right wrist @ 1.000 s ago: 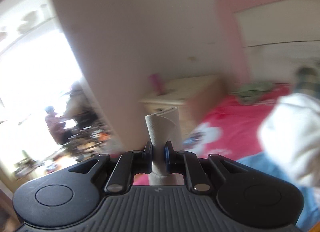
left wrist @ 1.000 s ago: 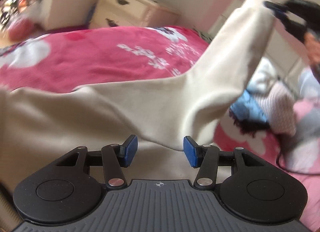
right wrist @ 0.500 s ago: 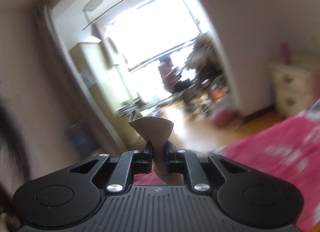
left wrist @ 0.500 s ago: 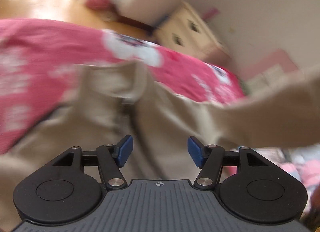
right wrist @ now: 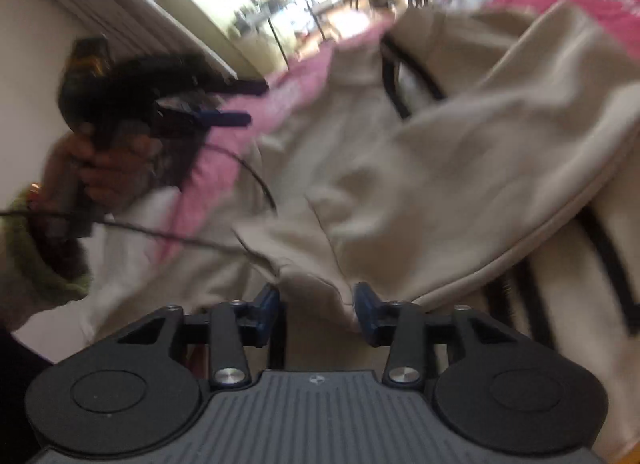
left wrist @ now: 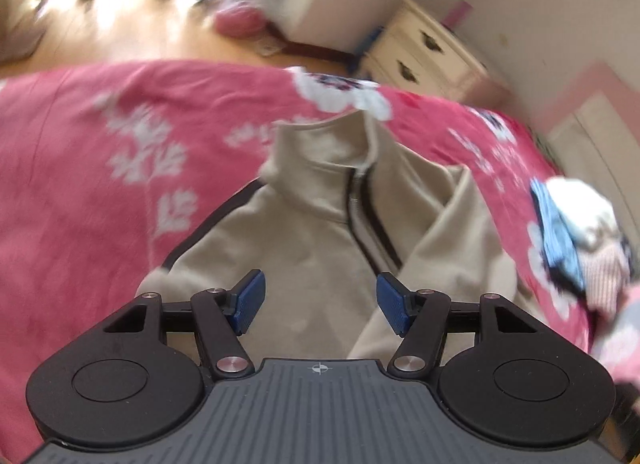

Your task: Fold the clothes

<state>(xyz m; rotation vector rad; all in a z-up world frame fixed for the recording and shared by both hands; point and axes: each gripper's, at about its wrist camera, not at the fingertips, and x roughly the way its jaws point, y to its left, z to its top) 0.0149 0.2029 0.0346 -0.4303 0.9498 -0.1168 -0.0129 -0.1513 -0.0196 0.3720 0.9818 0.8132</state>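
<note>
A beige zip-up jacket (left wrist: 320,232) with dark trim lies front up on the pink flowered bedspread (left wrist: 80,192), collar towards the far side. Its right sleeve (left wrist: 444,240) is folded across the chest. My left gripper (left wrist: 320,300) is open and empty, held just above the jacket's chest. My right gripper (right wrist: 317,314) is open, low over the jacket (right wrist: 400,168), with a fold of the beige sleeve cloth lying loose between its blue pads. The left gripper also shows in the right wrist view (right wrist: 228,104), held by a hand.
A cream chest of drawers (left wrist: 424,60) stands beyond the bed's far side. A heap of other clothes, white, blue and pink (left wrist: 580,232), lies on the bed at the right. A wooden floor (left wrist: 120,36) lies beyond the bed's edge. A thin cable (right wrist: 160,230) trails from the left gripper.
My right gripper swung down from mid-air to the jacket and opened, letting go of the beige sleeve. The sleeve now lies across the chest. My left gripper stayed open.
</note>
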